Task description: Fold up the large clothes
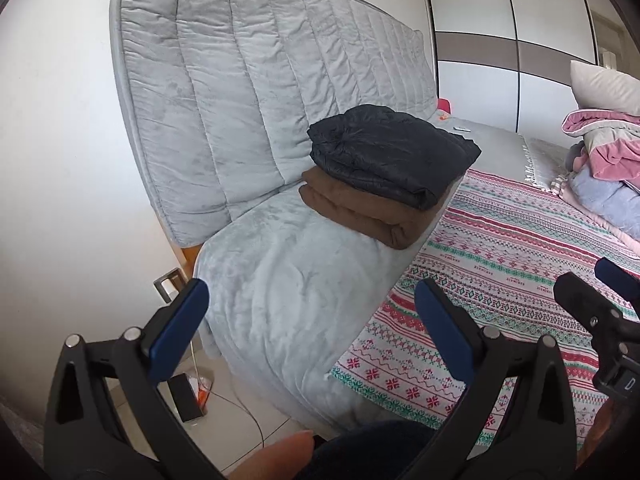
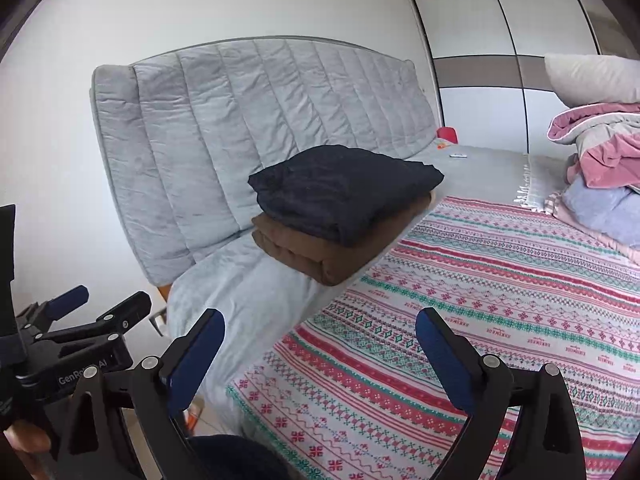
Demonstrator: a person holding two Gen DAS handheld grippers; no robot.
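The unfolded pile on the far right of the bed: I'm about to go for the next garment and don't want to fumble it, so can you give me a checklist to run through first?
1. Left gripper open and holding nothing: ok.
2. Right gripper open and holding nothing: ok.
3. Folded stack out of the way: ok; black garment sits on brown garment near the grey headboard.
4. Folding space on the patterned bedspread: ok, bare between grippers and pile.
5. Unfolded pile in view: ok, far right.
6. Which item lies loose on top: cannot tell; the pink and grey pieces are tangled and cut off at the frame edge.
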